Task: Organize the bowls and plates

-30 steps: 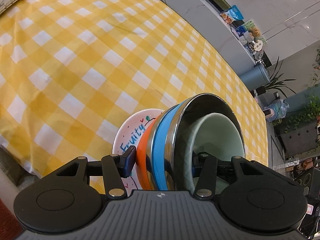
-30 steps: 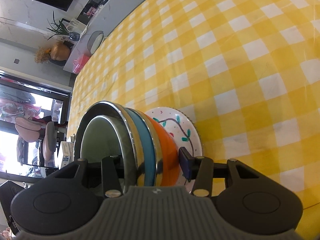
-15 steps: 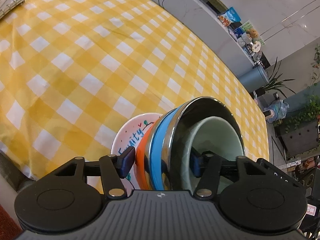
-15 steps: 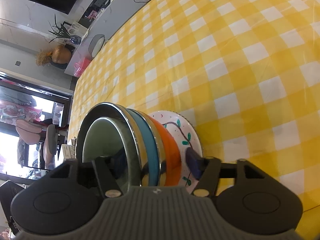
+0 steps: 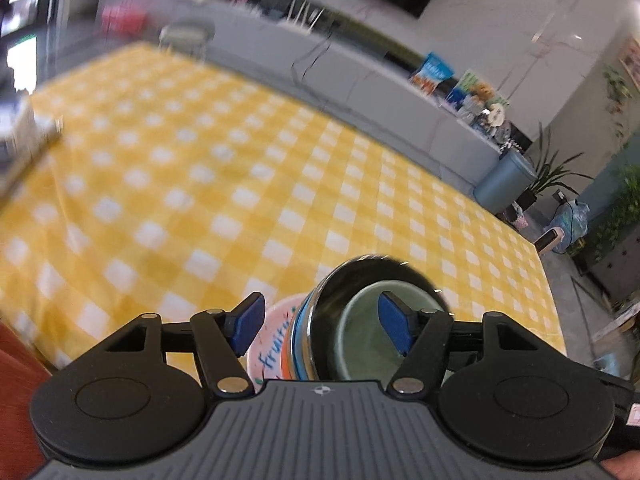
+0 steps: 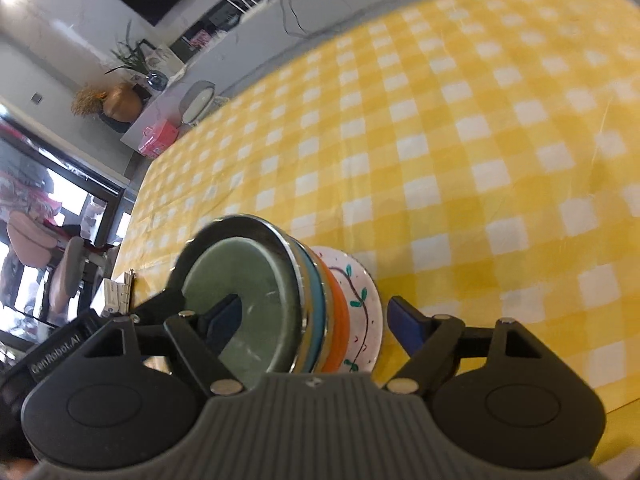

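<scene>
Stack sitting on yellow checked tablecloth [image 5: 208, 184]: green bowl [image 5: 370, 344] in steel bowl [image 5: 352, 280], on blue and orange bowls, on painted plate [image 6: 360, 300]. Left gripper [image 5: 322, 326] and right gripper [image 6: 304, 322] hanging just above, straddling opposite rims, jaws opening wide, gripping nothing. Both equally near.

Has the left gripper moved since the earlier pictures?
Yes. The left gripper has pulled up and back from the stack of bowls, which looks smaller against the checked tablecloth; its jaws are opening.

Your table [image 5: 168, 184] wears a yellow-and-white checked cloth — the patterned plate [image 6: 362, 312] lies directly on it, low centre of the frame.
</scene>
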A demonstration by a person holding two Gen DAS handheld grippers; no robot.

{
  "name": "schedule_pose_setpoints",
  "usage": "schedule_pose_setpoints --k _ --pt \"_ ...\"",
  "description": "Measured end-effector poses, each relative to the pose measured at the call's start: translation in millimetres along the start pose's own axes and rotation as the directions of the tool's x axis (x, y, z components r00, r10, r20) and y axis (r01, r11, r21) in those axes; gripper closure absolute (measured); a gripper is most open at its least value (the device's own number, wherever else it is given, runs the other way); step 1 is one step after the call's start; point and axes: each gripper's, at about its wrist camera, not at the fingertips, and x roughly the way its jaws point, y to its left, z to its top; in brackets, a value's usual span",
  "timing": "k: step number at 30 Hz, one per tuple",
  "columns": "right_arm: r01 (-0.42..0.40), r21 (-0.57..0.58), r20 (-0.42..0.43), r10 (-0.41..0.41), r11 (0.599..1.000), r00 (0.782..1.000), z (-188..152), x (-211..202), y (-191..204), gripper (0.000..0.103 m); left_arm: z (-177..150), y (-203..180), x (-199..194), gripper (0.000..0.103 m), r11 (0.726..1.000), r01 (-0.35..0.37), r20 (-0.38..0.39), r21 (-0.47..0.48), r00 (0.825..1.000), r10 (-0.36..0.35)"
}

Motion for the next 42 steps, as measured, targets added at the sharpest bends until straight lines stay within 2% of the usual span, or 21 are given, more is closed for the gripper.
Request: schedule_pose_setpoints --k 5,7,10,13,16,17,19,22,24,30,35,42 --pt "0.057 -0.149 0.128 -0.038 0.987 0.991 -11.4 -43.2 22.3 0.024 -6.6 -23.4 -45.3 0.032 0.989 -0.011 0.152 0.146 0.988 -0.012" --pt "0.085 -0.208 0.198 -0.043 0.975 0.979 -18.9 -63.7 30.9 0.024 -12.5 -33.5 -61.5 0.032 0.979 -0.037 0.207 0.201 0.978 -0.006" --pt "0.141 -0.287 0.308 -0.048 0.948 0.950 -34.1 -91.6 41.2 0.024 -19.8 -45.0 -80.8 0.032 0.962 -0.082 0.273 0.260 0.962 0.008" --pt "0.172 -0.336 0.393 -0.028 0.926 0.919 -51.5 -114.9 44.8 0.025 -32.9 -55.2 -96.8 0.032 0.932 -0.149 0.344 0.331 0.939 0.028" --pt "0.204 -0.375 0.460 -0.009 0.904 0.888 -69.5 -130.7 45.0 0.025 -50.9 -63.7 -104.6 0.029 0.881 -0.251 0.418 0.400 0.906 0.069" --pt "0.219 -0.386 0.479 -0.008 0.896 0.878 -76.0 -134.1 45.3 0.025 -55.5 -65.1 -103.7 0.027 0.872 -0.265 0.423 0.411 0.903 0.075" --pt "0.244 -0.409 0.508 -0.003 0.879 0.861 -87.9 -138.0 44.1 0.025 -65.5 -66.8 -100.4 0.026 0.862 -0.271 0.405 0.428 0.910 0.085" --pt "0.251 -0.413 0.517 -0.002 0.875 0.856 -97.7 -139.5 40.0 0.024 -75.0 -67.2 -90.5 0.026 0.863 -0.253 0.344 0.437 0.934 0.099" --pt "0.257 -0.411 0.504 -0.017 0.875 0.863 -103.6 -133.4 35.5 0.024 -81.9 -67.6 -83.0 0.026 0.862 -0.240 0.304 0.447 0.947 0.107" --pt "0.281 -0.444 0.452 -0.059 0.851 0.890 -115.8 -110.1 27.1 0.023 -96.4 -59.0 -62.9 0.026 0.862 -0.223 0.185 0.455 0.971 0.153" --pt "0.275 -0.443 0.396 -0.089 0.853 0.914 -120.4 -90.4 20.6 0.023 -108.9 -49.0 -46.6 0.026 0.854 -0.205 0.111 0.478 0.979 0.172" --pt "0.273 -0.444 0.300 -0.146 0.853 0.943 -124.6 -57.0 14.4 0.023 -117.2 -40.3 -28.3 0.026 0.854 -0.192 0.021 0.484 0.978 0.208"
